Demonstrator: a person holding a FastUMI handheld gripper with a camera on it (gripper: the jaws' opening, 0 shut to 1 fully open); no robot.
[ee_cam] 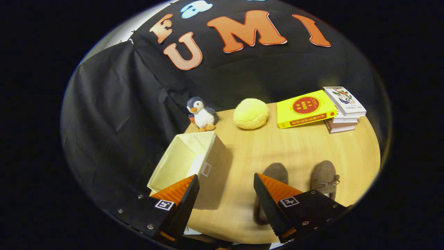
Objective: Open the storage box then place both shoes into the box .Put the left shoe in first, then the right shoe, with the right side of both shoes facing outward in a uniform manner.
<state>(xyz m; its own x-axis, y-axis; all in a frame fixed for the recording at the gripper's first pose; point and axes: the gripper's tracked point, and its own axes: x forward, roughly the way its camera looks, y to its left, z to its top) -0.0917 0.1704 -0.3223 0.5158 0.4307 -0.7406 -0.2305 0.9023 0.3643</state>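
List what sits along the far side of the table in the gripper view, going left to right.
Plush penguin → yellow round cushion → yellow book → stack of books. The hand-held gripper is open above the near table, with nothing between its fingers.

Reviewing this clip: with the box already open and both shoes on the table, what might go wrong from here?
1. The gripper hangs open, with one of the jaws over the nearer shoe; whether that is the left shoe is unclear, so the order may slip.
2. The storage box sits at the table edge; a push while loading could tip it off.
3. The soft second shoe may twist in the jaws and face the wrong way.
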